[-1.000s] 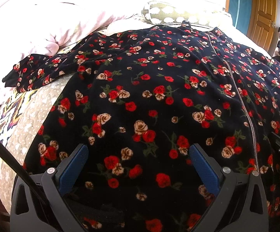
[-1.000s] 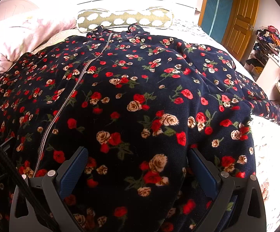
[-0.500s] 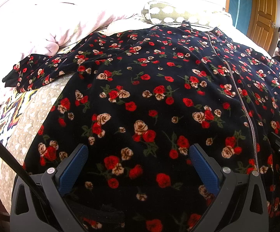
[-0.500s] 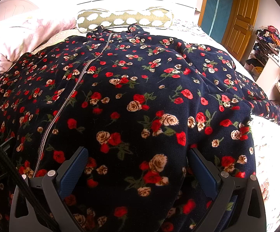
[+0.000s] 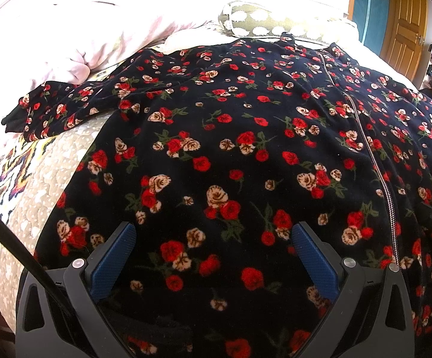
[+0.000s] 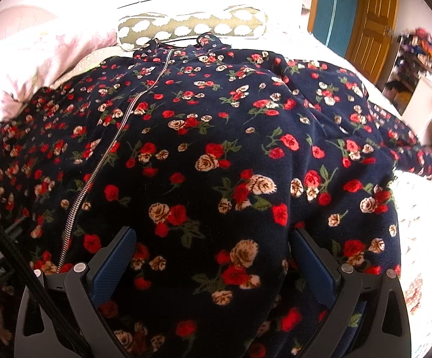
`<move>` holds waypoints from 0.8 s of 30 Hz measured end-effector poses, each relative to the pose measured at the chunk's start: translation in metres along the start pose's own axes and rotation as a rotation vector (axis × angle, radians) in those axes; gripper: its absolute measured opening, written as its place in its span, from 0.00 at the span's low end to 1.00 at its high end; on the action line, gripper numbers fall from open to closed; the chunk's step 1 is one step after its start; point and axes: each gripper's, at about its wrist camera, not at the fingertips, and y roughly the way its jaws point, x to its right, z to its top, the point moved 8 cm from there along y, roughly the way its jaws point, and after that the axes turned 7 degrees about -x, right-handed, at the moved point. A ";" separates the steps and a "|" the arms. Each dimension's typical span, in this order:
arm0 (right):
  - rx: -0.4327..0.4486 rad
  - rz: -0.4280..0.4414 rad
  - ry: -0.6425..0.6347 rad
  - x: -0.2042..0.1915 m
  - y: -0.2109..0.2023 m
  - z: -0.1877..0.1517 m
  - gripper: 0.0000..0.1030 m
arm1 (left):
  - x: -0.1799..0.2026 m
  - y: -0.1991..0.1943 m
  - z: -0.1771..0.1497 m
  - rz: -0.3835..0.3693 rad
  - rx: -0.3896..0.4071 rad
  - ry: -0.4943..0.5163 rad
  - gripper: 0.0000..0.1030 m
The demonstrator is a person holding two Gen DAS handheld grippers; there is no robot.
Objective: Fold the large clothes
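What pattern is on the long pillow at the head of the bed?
White cloud-like blotches on olive green pillow, clearest in the right wrist view.

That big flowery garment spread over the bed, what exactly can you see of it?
The floral garment is dark navy, plush like fleece, printed with red and cream roses. A silver zipper, closed as far as it shows, runs from collar to hem. It lies spread flat, front up, on the bed, collar by a green spotted pillow, sleeves stretched out to both sides. The left gripper and right gripper stand open over its near part.
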 end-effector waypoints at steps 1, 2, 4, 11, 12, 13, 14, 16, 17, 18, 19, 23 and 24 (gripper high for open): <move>-0.015 0.026 0.014 0.002 0.000 0.001 1.00 | 0.000 0.000 0.000 0.000 -0.001 0.000 1.00; -0.025 0.046 0.023 0.001 0.001 0.002 1.00 | 0.000 0.000 0.000 0.001 -0.002 0.001 1.00; -0.060 0.100 0.016 0.003 -0.001 0.005 1.00 | 0.000 0.000 0.000 -0.002 -0.002 -0.001 1.00; 0.076 0.280 0.152 0.099 -0.073 0.019 0.77 | 0.000 0.000 0.000 -0.002 0.001 -0.002 1.00; 0.103 0.231 0.195 0.135 -0.079 0.019 0.77 | -0.001 0.000 -0.001 -0.002 0.001 -0.002 1.00; 0.117 0.180 0.247 0.173 -0.080 0.017 0.77 | -0.001 0.000 -0.001 -0.002 0.001 -0.002 1.00; 0.118 0.139 0.302 0.207 -0.079 0.015 0.77 | 0.000 0.000 -0.001 -0.002 0.001 -0.002 1.00; 0.123 0.066 0.499 0.300 -0.075 0.003 0.71 | 0.000 0.000 -0.001 -0.001 0.002 -0.002 1.00; 0.129 0.056 0.587 0.335 -0.073 -0.003 0.68 | 0.000 0.000 0.000 -0.001 0.001 -0.002 1.00; 0.136 0.061 0.683 0.370 -0.071 -0.012 0.68 | -0.001 0.000 -0.001 0.000 0.002 -0.002 1.00; 0.141 0.089 0.770 0.399 -0.066 -0.018 0.68 | -0.001 0.000 0.000 0.000 0.001 -0.001 1.00; 0.142 0.244 1.010 0.463 -0.034 -0.028 0.68 | -0.001 -0.001 0.000 0.003 0.001 0.000 1.00; 0.144 0.269 1.045 0.470 -0.025 -0.025 0.68 | -0.001 -0.001 -0.001 0.003 0.001 0.000 1.00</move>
